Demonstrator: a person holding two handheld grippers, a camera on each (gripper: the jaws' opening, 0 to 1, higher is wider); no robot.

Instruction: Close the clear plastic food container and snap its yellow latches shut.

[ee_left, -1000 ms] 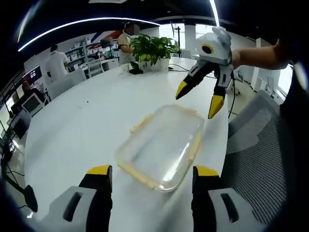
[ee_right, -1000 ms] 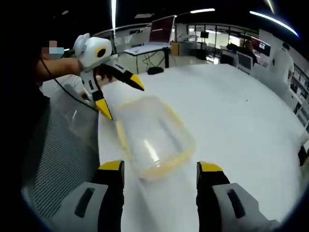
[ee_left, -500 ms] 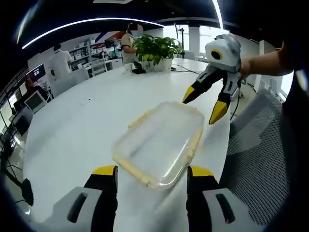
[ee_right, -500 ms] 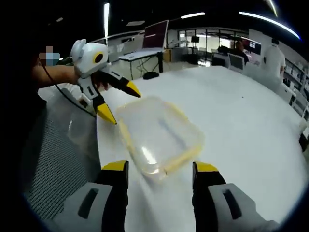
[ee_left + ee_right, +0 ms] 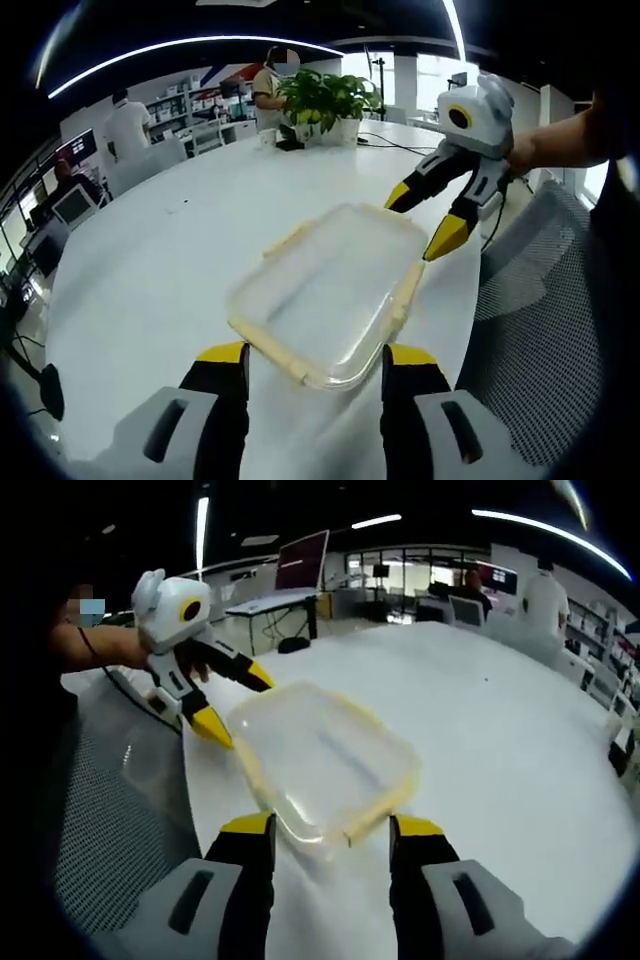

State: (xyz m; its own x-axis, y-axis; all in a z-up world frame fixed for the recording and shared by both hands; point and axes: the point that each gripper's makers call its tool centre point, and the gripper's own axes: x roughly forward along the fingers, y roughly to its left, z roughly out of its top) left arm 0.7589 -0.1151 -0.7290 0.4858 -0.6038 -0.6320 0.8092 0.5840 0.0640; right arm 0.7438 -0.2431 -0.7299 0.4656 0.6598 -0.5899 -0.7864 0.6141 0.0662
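So we've got the container (image 5: 325, 293) lying flat on the white table (image 5: 160, 270), right at the table's edge next to a mesh chair (image 5: 540, 330), lid on with the yellow latches (image 5: 405, 295) running along its sides. Our left gripper (image 5: 312, 362) sits at the container's near short end, jaws spread wide, gripping nothing. Our right gripper (image 5: 328, 835) is at the opposite end, also spread and holding nothing. Beyond the container, a potted plant (image 5: 320, 100) stands at the table's far side.
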